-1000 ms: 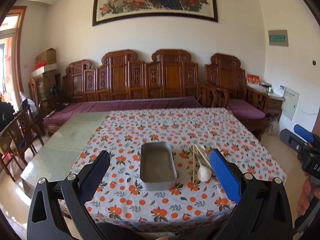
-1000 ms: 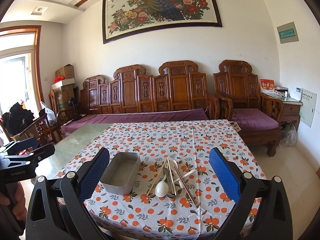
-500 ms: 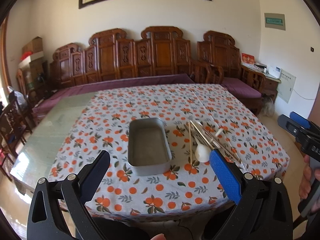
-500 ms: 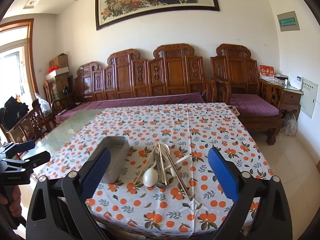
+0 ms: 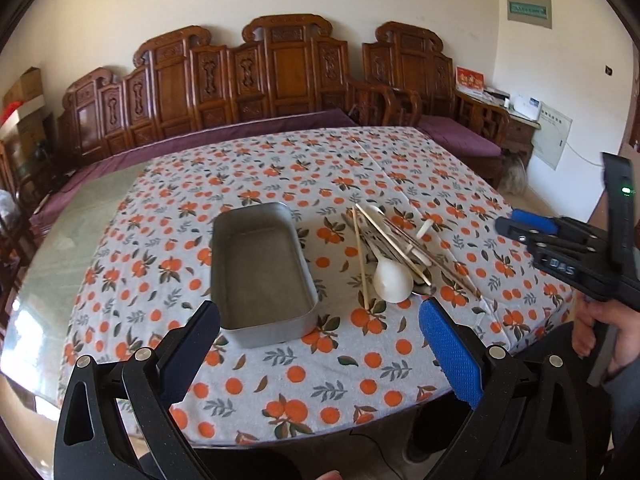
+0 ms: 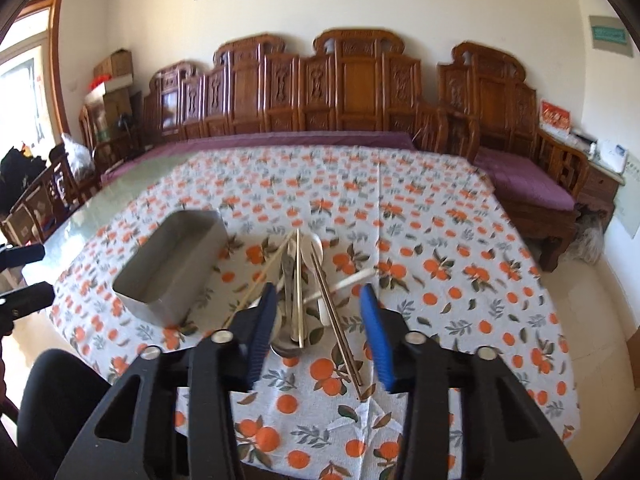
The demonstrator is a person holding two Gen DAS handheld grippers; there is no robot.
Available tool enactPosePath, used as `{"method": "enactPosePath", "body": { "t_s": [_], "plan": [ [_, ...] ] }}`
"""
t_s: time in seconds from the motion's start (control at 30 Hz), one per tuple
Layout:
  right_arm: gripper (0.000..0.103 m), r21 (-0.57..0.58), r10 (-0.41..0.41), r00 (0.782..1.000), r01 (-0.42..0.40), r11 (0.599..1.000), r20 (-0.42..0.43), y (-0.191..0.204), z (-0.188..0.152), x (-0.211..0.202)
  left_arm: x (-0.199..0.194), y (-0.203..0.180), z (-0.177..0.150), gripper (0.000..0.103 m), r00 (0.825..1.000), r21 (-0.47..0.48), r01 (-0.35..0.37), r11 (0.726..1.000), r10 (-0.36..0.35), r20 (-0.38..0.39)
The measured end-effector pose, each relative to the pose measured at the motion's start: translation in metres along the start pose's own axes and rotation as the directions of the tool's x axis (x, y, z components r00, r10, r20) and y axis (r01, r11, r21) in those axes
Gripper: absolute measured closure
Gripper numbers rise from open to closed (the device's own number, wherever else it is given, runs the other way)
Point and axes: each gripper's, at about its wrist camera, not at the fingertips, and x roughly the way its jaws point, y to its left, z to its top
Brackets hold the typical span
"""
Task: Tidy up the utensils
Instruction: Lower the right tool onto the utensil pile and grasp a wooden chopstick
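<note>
left tongs (image 5: pixel 319 314) spread wide, nothing between the pads, hanging over the near edge of the worktop (image 5: pixel 400 168) just in front of the metal tray (image 5: pixel 262 276). tray is empty, rectangular w/ rounded corners, sitting on the orange-print cloth (image 5: pixel 248 380), long side running away from the camera.

utensil pile (image 5: pixel 394 250) lies on the cloth just right of the tray, apart from it, none of it in the tray. in the pile: white spoon (image 5: pixel 393 280) w/ bowl toward the near edge, a single light chopstick (image 5: pixel 361 258) on the tray side, more chopsticks (image 5: pixel 404 240) crossed over the spoon, and a metal spoon mostly hidden under them.

right tongs (image 6: pixel 319 292) at a narrow-ish gap; jaws have just been closing from wide. from the right wrist view they sit low over the near end of the pile, chopsticks and spoon handles showing in the gap between the pads. the left pad looks close to the white spoon's bowl, but can't tell if either pad actually touches anything; no pad clearly pressing on a utensil. a dark metal chopstick (image 6: pixel 338 320) runs from the gap toward the near edge of the cloth.

right tongs also show at the right edge of the left wrist view (image 5: pixel 516 226), held by a hand (image 5: pixel 600 332) gripping the handle. carved wooden bench (image 5: pixel 280 80) w/ purple cushion behind the worktop.
</note>
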Motion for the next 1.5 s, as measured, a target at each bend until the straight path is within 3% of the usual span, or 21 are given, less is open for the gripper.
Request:
{"method": "enactPosePath", "body": {
  "t_s": [0.23,0.47,0.63,0.77,1.2,1.37,1.5],
  "plan": [
    [0.074,-0.004,0.039,0.996,-0.039,0.999,-0.081,-0.024,0.005,0.053,0.029,-0.006,0.007,0.007,0.999,0.009,0.033,0.999,-0.033,-0.035],
    [0.075,0.014,0.087,0.986,-0.086,0.996,-0.146,-0.044,0.009,0.094,0.056,-0.012,0.013,0.011,0.996,0.002,0.060,0.998,-0.060,-0.068],
    [0.075,0.025,0.100,0.976,-0.097,0.995,-0.196,-0.048,-0.007,0.123,0.074,-0.020,0.015,0.011,0.993,0.011,0.069,0.998,-0.067,-0.094],
    [0.075,0.041,0.139,0.970,-0.134,0.990,-0.199,-0.047,-0.012,0.130,0.090,-0.028,0.016,0.012,0.991,0.025,0.067,0.997,-0.064,-0.118],
    [0.079,-0.012,0.132,0.955,-0.140,0.990,-0.266,-0.042,-0.026,0.149,0.126,-0.036,0.027,0.012,0.987,0.047,0.031,0.998,-0.023,-0.157],
    [0.090,0.022,0.144,0.952,-0.144,0.989,-0.270,-0.047,-0.025,0.152,0.136,-0.034,0.029,0.012,0.984,0.039,0.026,0.999,-0.019,-0.178],
    [0.091,0.048,0.161,0.951,-0.154,0.987,-0.265,-0.053,-0.023,0.153,0.147,-0.033,0.030,0.012,0.981,0.049,0.015,0.999,-0.005,-0.195]
  ]
}}
